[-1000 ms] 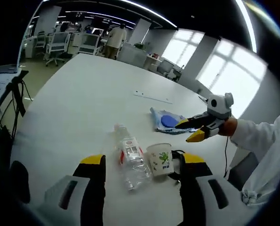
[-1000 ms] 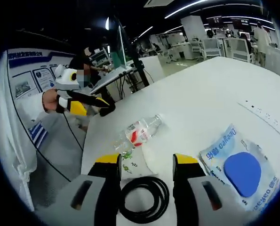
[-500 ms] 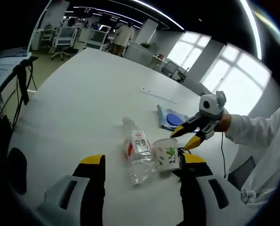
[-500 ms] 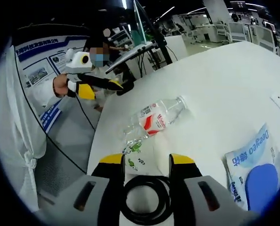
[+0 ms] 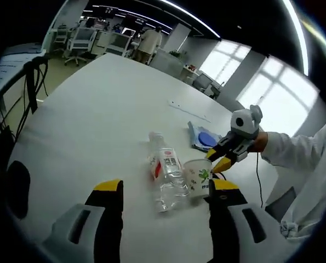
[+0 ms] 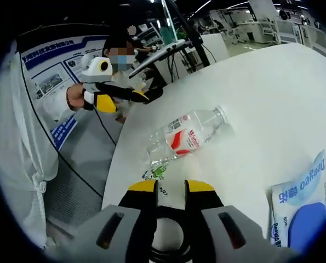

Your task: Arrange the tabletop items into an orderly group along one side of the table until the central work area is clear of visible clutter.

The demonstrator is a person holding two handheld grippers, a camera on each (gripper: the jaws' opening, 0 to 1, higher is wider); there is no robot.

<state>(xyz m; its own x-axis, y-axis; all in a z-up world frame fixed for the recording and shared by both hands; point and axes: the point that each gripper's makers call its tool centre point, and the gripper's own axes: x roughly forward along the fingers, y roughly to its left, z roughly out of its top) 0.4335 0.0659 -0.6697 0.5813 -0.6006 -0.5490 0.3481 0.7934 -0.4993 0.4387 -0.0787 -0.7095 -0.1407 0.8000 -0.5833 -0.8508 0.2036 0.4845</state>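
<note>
A clear plastic bottle (image 5: 165, 175) with a red label lies on its side on the white table (image 5: 97, 120). A white paper cup (image 5: 198, 178) with a green print stands right beside it. My left gripper (image 5: 167, 186) hangs open just short of both. My right gripper (image 5: 216, 159) reaches in from the right, with its tips at the cup's rim. In the right gripper view its jaws (image 6: 170, 187) stand narrow, with the cup's (image 6: 156, 173) white wall between them. A black cable ring (image 6: 165, 255) lies under them. The bottle (image 6: 187, 134) lies beyond, and the left gripper (image 6: 143, 96) is at the table's edge.
A blue-and-white pouch (image 5: 204, 138) lies flat past the cup, also seen as the pouch (image 6: 302, 205) at the right. A thin white strip (image 5: 187, 108) lies farther out. The table edge (image 6: 116, 164) drops to the floor close by. Desks, chairs and a person stand far off.
The right gripper's jaws have narrowed and moved forward over the cable ring to the cup. The left gripper view has drifted a little closer to the bottle.
</note>
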